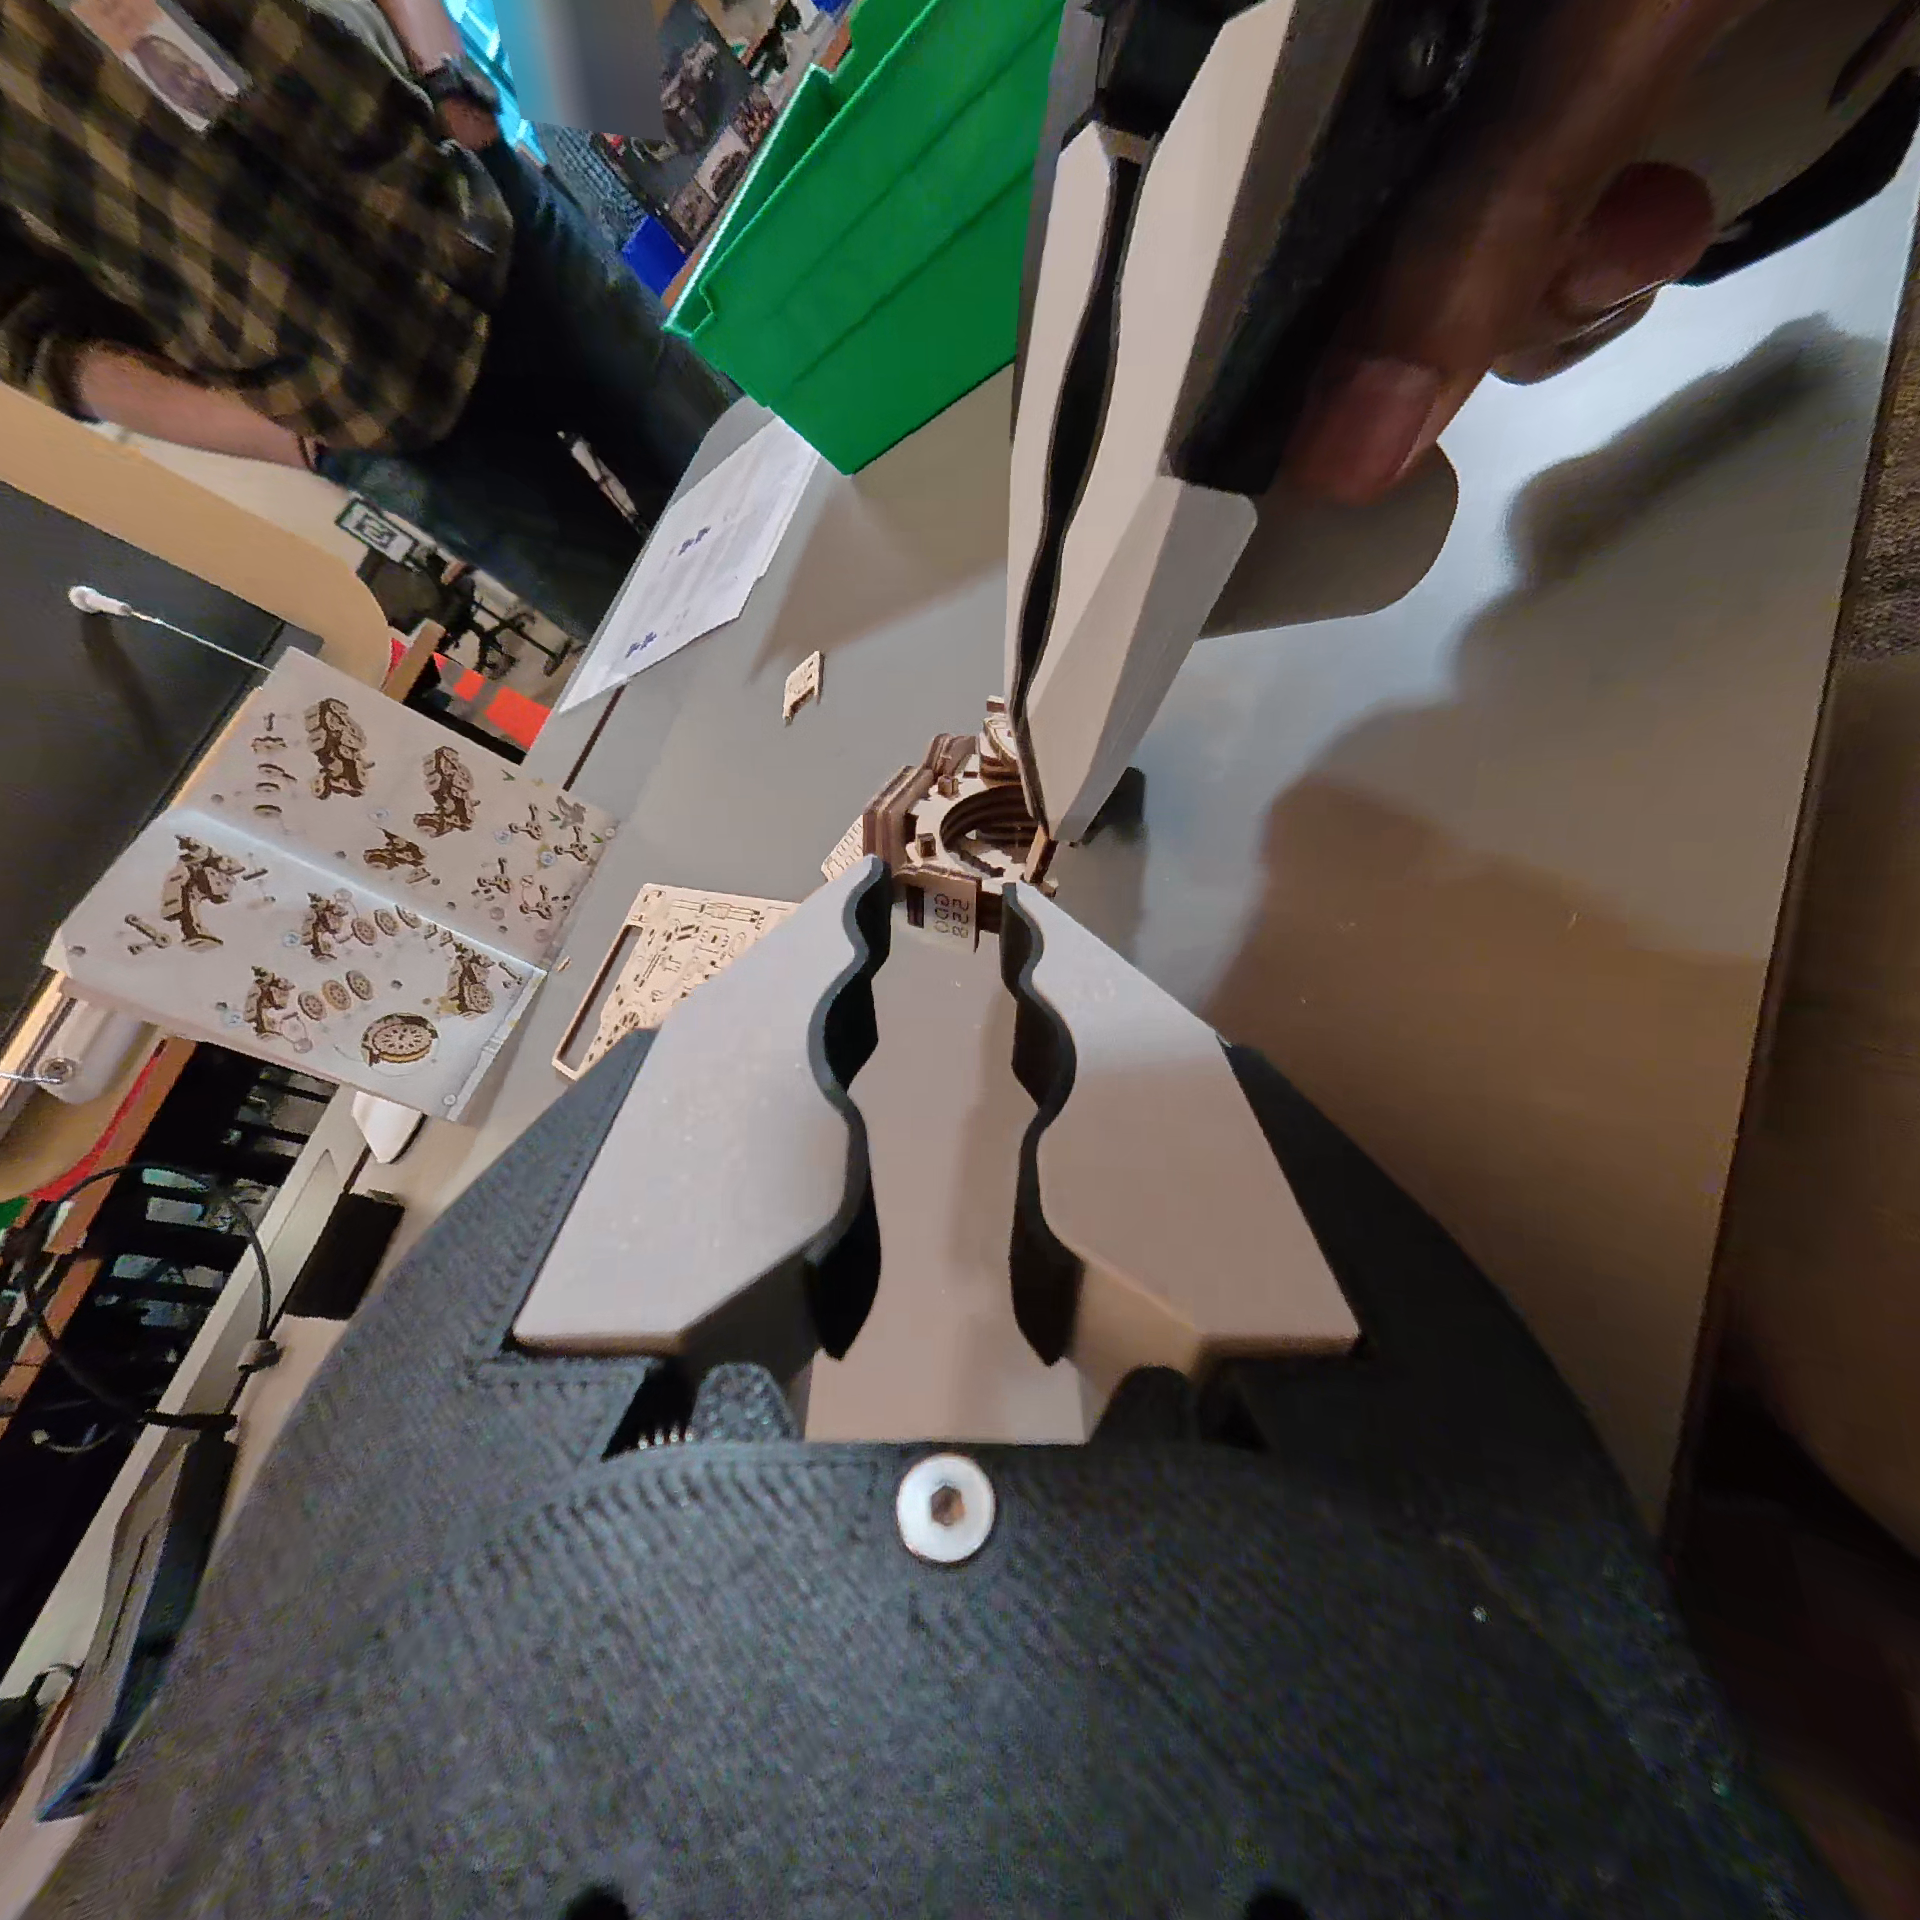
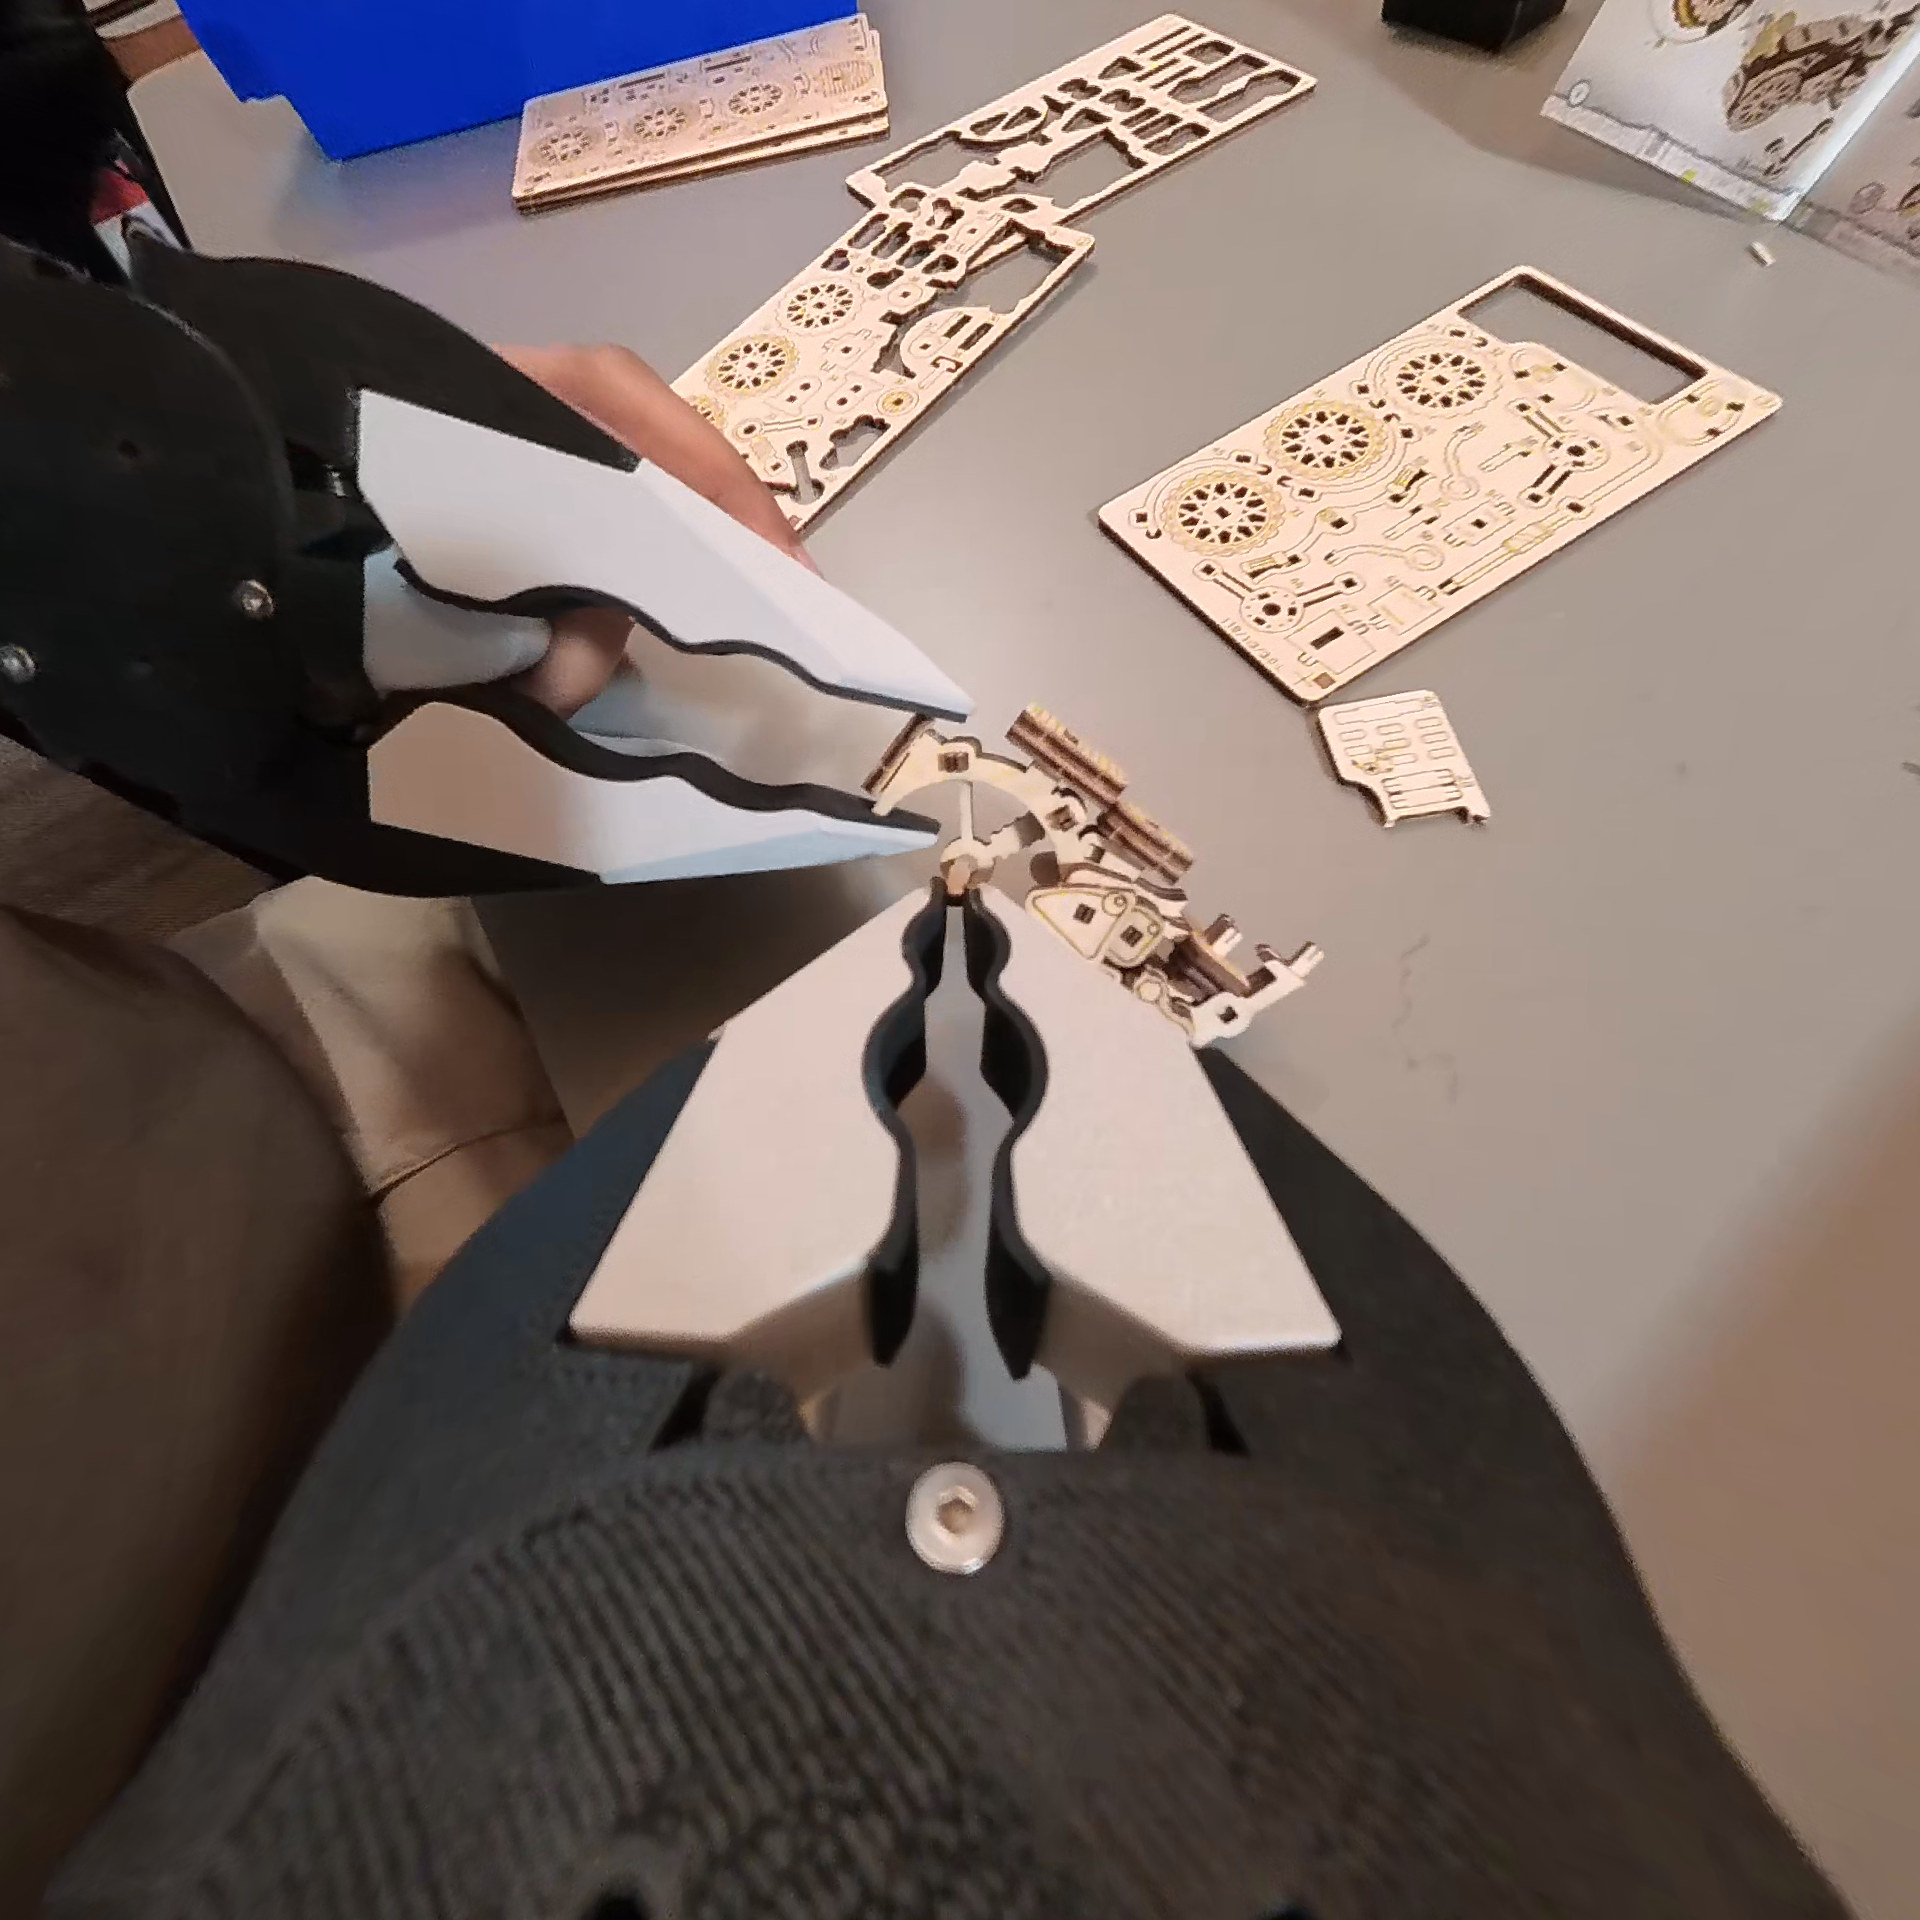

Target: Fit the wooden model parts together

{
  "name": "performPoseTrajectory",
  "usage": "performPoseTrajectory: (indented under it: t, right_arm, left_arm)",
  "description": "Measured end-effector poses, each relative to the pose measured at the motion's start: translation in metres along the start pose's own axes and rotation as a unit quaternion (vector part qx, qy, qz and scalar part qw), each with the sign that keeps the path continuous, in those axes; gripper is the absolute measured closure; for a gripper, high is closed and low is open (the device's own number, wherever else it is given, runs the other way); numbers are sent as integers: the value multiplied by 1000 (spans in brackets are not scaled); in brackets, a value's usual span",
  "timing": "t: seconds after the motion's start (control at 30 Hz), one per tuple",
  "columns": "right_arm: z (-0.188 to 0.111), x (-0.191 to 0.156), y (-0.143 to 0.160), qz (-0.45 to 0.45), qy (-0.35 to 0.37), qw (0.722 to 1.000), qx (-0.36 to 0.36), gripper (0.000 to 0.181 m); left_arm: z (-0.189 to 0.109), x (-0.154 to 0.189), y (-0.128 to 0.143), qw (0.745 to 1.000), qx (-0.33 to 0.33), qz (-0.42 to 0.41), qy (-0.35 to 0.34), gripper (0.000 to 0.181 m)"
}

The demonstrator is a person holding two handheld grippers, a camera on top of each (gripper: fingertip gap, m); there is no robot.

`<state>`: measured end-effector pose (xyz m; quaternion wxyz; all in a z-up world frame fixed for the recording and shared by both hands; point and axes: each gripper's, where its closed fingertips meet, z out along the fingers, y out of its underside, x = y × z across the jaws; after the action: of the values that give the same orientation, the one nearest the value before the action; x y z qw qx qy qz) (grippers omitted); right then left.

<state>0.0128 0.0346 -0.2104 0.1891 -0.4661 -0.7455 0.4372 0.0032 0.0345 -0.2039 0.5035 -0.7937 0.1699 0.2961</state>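
Note:
A partly built wooden model point(image 2: 1081, 842) hangs above the grey table point(image 2: 1610, 1091) between both grippers. My left gripper point(image 1: 951, 899) is shut on one end of the model point(image 1: 956, 831). In the right wrist view it point(image 2: 928, 774) enters from the left and pinches a flat curved piece. My right gripper point(image 2: 952, 902) is nearly closed on a small wooden pin point(image 2: 954, 878) at the model's hub. In the left wrist view it point(image 1: 1044, 821) comes down from above onto the model's top.
Punched wooden part sheets point(image 2: 1434, 488) point(image 2: 894, 332), a stack of sheets point(image 2: 707, 125) and a small offcut point(image 2: 1403, 758) lie on the table. There is also an instruction booklet point(image 1: 312, 894), a paper sheet point(image 1: 707, 561), a green bin point(image 1: 883, 239), a blue bin point(image 2: 468, 62) and a person in a plaid shirt point(image 1: 239, 239). Both grippers' tips are close together, under 4 cm apart.

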Motion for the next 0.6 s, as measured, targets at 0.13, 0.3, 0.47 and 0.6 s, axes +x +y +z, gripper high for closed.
performPoseTrajectory:
  t: [0.13, 0.3, 0.47, 0.6]
  right_arm:
    - [1, 0, 1, 8, 2, 1000, 0, 180]
    - [1, 0, 1, 19, 6, 1000, 3, 180]
    - [1, 1, 2, 26, 8, 1000, 5, 180]
    - [1, 1, 2, 30, 8, 1000, 7, 180]
  left_arm:
    - [0, 0, 0, 1000, 0, 9, -3, 162]
    - [0, 1, 0, 1000, 1, 19, -7, 162]
    - [0, 1, 0, 1000, 1, 27, -10, 162]
    - [0, 2, 0, 1000, 2, 28, -10, 162]
